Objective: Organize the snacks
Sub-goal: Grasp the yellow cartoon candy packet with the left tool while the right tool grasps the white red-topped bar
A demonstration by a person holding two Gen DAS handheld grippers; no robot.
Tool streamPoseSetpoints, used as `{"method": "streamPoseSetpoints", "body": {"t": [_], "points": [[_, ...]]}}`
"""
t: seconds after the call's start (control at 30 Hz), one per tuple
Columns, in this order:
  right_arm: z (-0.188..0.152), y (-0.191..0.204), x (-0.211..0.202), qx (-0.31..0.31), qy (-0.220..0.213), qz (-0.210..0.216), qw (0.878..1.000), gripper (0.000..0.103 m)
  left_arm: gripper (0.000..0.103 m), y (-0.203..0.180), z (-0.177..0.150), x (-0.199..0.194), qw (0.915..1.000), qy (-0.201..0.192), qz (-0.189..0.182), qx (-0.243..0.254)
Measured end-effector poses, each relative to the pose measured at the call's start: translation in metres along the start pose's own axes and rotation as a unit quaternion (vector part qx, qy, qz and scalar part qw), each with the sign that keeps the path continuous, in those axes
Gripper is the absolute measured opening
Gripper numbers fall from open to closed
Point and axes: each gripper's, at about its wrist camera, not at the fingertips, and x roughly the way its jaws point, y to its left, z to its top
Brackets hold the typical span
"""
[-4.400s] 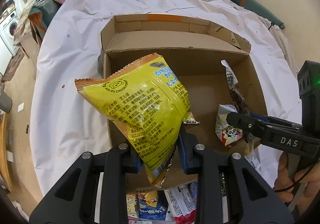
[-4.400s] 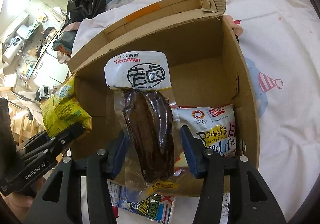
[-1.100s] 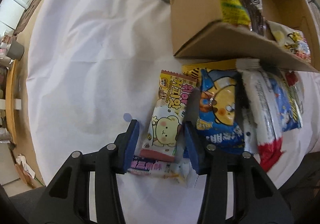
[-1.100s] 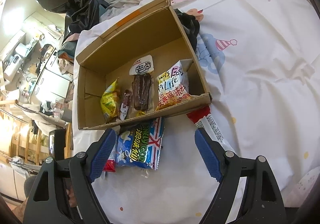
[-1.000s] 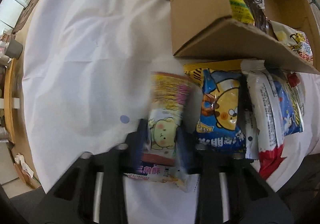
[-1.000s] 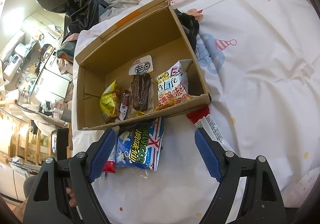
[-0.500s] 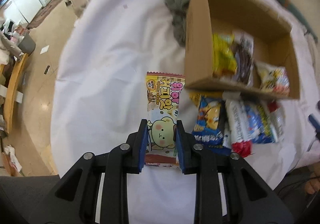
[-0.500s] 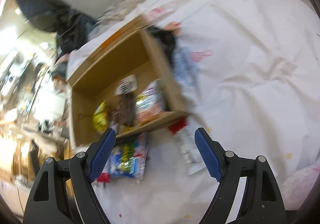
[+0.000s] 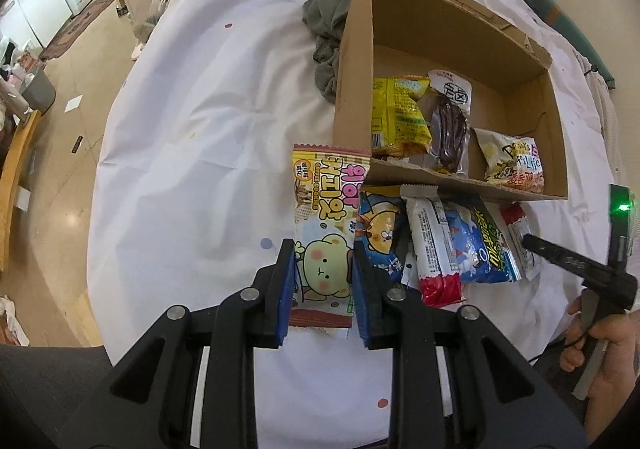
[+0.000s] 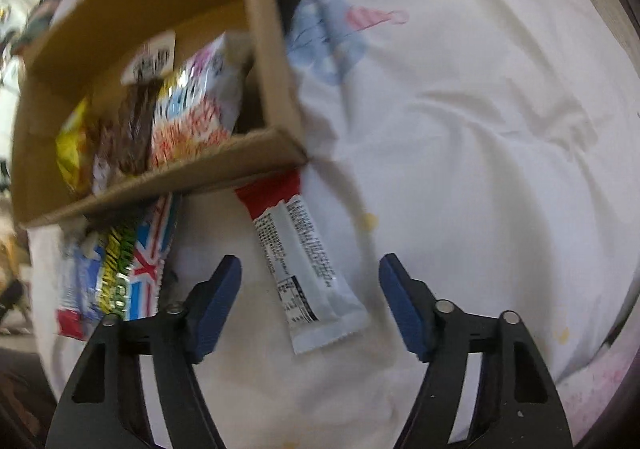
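Observation:
My left gripper (image 9: pixel 322 281) is shut on a yellow bear cookie packet (image 9: pixel 326 209) and holds it above the white cloth, left of the cardboard box (image 9: pixel 356 61). The box holds a yellow chip bag (image 9: pixel 398 117), a dark meat snack (image 9: pixel 448 129) and a white snack bag (image 9: pixel 514 165). My right gripper (image 10: pixel 310 285) is open, its jaws on either side of a white and red bar packet (image 10: pixel 304 261) lying in front of the box (image 10: pixel 272 45). The right gripper also shows at the right edge of the left wrist view (image 9: pixel 532 243).
Several loose packets lie in a row before the box, among them a blue bear bag (image 9: pixel 380 229), a white and red bar (image 9: pixel 432 241) and a blue flag-print bag (image 10: pixel 120 261). A grey cloth (image 9: pixel 326 29) lies left of the box. The bed edge and floor are to the left.
My left gripper closed on the bear cookie packet and lifted it off the cloth. My right gripper swung down and closer to the white and red bar packet.

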Motion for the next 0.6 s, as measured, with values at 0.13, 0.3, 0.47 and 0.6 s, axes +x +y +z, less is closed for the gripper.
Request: {"method": "streamPoseSetpoints", "body": {"t": [0.13, 0.3, 0.47, 0.6], "points": [[-0.001, 0.017, 0.012, -0.043, 0.009, -0.038, 0.998, 0.063, 0.022, 0.000, 0.000, 0.002, 1.0000, 0.006, -0.002, -0.006], [-0.005, 0.028, 0.016, -0.081, 0.009, -0.068, 0.994, 0.033, 0.022, -0.003, 0.001, 0.005, 0.9999, 0.010, -0.009, -0.008], [-0.011, 0.021, -0.002, -0.051, 0.000, -0.030, 0.998, 0.033, 0.023, -0.005, 0.000, 0.006, 1.0000, 0.007, -0.003, -0.005], [-0.018, 0.005, -0.022, -0.012, -0.010, 0.010, 1.000, 0.033, 0.022, -0.002, -0.001, 0.009, 0.9999, 0.007, 0.005, -0.010]]}}
